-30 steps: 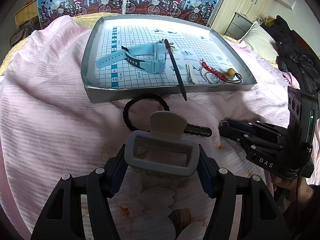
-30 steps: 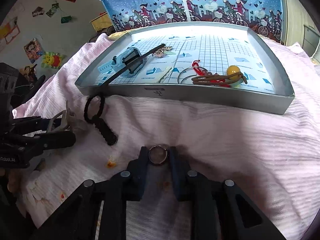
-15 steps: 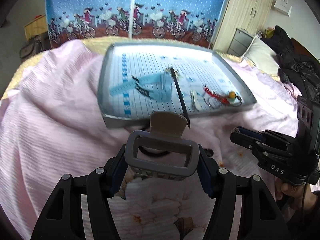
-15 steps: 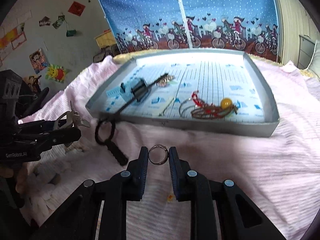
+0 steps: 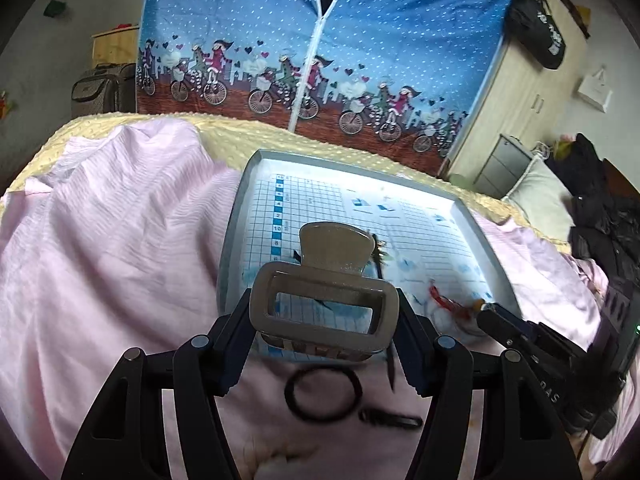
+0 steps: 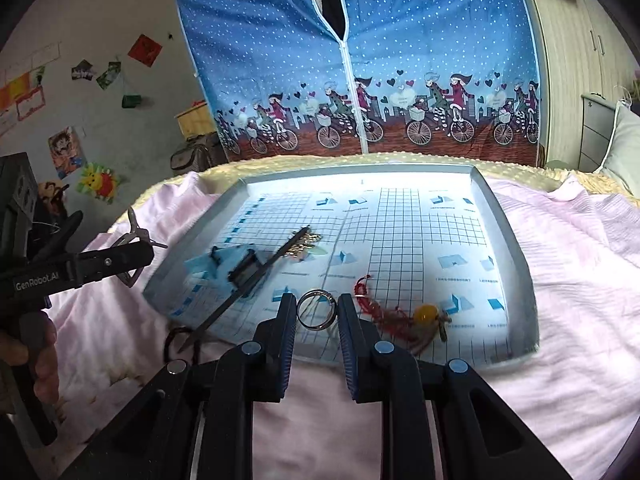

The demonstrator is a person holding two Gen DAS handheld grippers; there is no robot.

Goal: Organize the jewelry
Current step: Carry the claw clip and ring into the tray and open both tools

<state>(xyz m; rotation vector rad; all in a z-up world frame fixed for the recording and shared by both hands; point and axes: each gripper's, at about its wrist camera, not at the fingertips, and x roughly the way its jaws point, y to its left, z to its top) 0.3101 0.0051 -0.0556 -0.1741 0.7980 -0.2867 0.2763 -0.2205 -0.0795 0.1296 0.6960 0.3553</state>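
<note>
My left gripper (image 5: 324, 320) is shut on a beige hair claw clip (image 5: 325, 304), held in the air above the near edge of the grey tray (image 5: 232, 248). In the right wrist view, the right gripper (image 6: 318, 310) is shut on a silver ring (image 6: 317, 309), raised over the tray's (image 6: 520, 248) front edge. Inside the tray lie a light-blue watch (image 6: 236, 264), a thin black stick (image 6: 248, 284), a gold piece (image 6: 306, 242) and a red cord with a yellow bead (image 6: 424, 314). The left gripper with the clip (image 6: 136, 240) shows at the left of that view.
A black hair tie (image 5: 324, 394) and a short black clip (image 5: 390, 418) lie on the pink bedspread (image 5: 120, 260) in front of the tray. A blue fabric wardrobe (image 6: 360, 60) stands behind the bed. A pillow and dark clothes (image 5: 600, 208) lie at the right.
Both grippers have risen from the bedspread and moved forward toward the tray, the left carrying the claw clip and the right carrying the ring.
</note>
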